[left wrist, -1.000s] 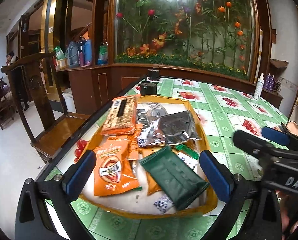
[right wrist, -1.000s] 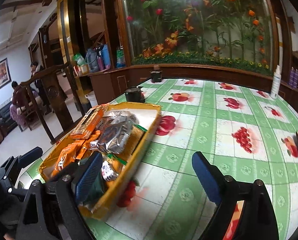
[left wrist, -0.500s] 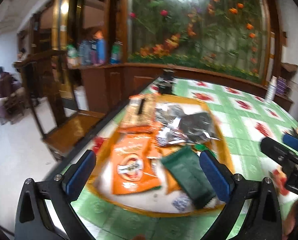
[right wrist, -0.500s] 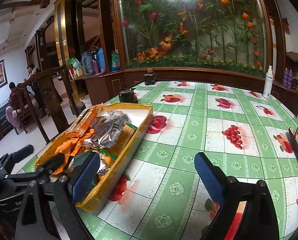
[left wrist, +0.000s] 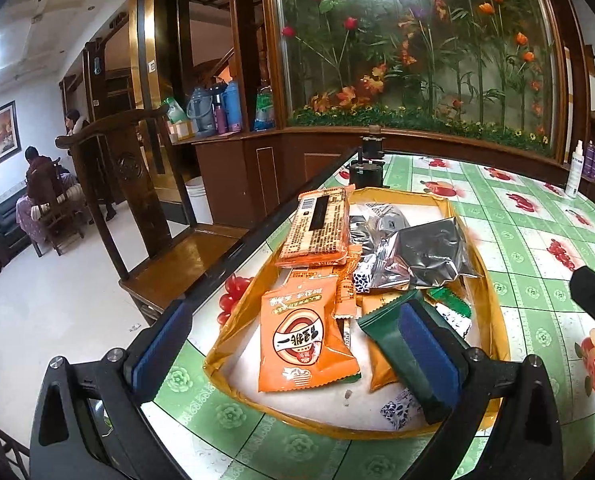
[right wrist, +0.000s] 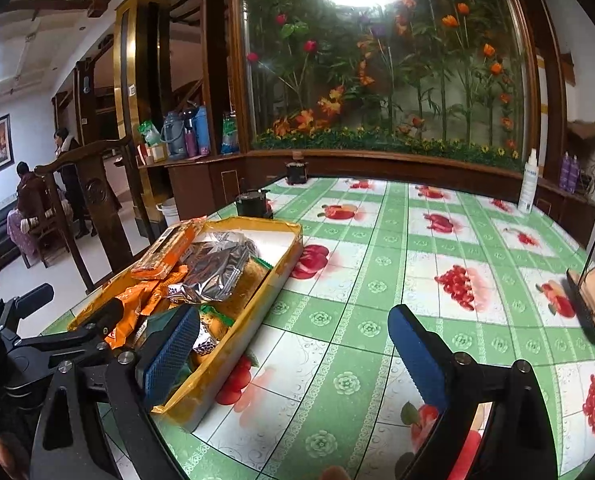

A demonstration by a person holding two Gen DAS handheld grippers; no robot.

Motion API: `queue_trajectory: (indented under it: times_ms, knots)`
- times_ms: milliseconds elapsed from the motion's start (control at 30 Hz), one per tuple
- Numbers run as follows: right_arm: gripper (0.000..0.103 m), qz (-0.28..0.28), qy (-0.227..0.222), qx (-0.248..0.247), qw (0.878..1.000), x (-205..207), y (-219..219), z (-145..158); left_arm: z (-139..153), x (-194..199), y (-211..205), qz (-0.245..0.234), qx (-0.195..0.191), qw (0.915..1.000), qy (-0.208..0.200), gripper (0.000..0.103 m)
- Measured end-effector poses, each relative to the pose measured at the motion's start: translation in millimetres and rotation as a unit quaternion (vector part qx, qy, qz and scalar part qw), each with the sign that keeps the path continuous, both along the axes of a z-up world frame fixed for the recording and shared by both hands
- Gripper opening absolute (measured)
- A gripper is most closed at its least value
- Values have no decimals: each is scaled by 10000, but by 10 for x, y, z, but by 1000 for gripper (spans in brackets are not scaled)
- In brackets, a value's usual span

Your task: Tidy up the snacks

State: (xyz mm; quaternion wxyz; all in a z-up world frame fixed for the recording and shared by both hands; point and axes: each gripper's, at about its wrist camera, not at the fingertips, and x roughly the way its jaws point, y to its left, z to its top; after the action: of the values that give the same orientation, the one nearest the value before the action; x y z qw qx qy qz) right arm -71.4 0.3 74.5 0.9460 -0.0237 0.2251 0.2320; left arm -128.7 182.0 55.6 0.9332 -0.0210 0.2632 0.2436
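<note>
A green fruit-print tablecloth (right wrist: 377,280) bears a yellow snack tray (left wrist: 493,320); both tools gape empty.

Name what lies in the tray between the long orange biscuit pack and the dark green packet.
In the left wrist view: silver foil bags and small orange sachets.

A: How many trays?
B: One yellow tray (left wrist: 493,304).
A: Packets inside?
B: One silver packet (left wrist: 429,256), one dark green packet (left wrist: 381,330), at least three orange packets (left wrist: 301,340); the rest overlap.
</note>
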Motion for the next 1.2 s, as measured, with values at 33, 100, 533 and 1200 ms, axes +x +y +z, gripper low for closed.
queue_trajectory:
  times_ms: [33, 100, 533, 1200]
  knots:
    - [97, -9, -63, 1, 10000, -19, -2, 9, -2, 4, 2, 16, -3, 10000, 17, 103]
    - [97, -3, -139, -4, 9999, -50, -3, 24, -5, 3, 10, 43, -23, 10000, 31, 103]
    - [97, 114, -191, -24, 9997, -103, 23, 24, -24, 29, 34, 100, -90, 9998, 114, 103]
    - [97, 299, -105, -250, 9992, -125, 153, -55, -34, 61, 122, 66, -307, 9993, 183, 103]
